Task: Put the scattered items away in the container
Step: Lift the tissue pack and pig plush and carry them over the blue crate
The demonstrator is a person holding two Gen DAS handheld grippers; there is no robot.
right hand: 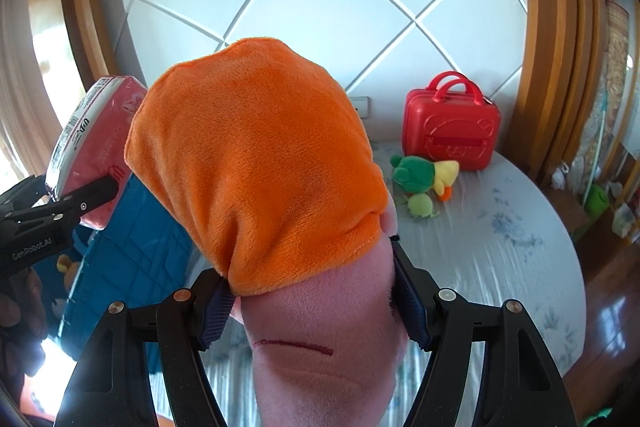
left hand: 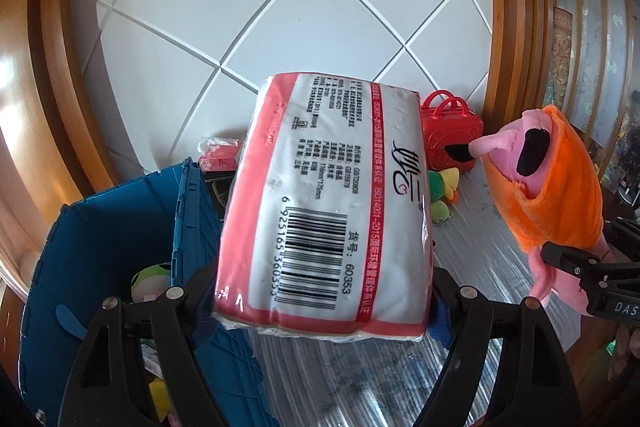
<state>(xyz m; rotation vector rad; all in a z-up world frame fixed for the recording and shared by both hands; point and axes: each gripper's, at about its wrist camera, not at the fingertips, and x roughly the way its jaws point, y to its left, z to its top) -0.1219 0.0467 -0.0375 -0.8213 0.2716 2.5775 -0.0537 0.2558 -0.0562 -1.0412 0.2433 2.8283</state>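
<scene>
My tissue pack (left hand: 320,203) is pink and white with black stripes. My plush toy (right hand: 280,187) is pink with an orange dress. The bin (left hand: 100,267) is blue, the little suitcase (right hand: 452,125) red, the tabletop (right hand: 500,247) pale with blue flowers.

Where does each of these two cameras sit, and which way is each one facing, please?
Left wrist: on the left hand-held gripper, facing the tiled wall over its tissue pack and the blue crate; own black fingers show.
Right wrist: on the right hand-held gripper, facing the same wall over its pink-and-orange plush toy; own fingers show.
Shared: each sees the other gripper and its load, the crate, the red case and green-yellow plush.
</scene>
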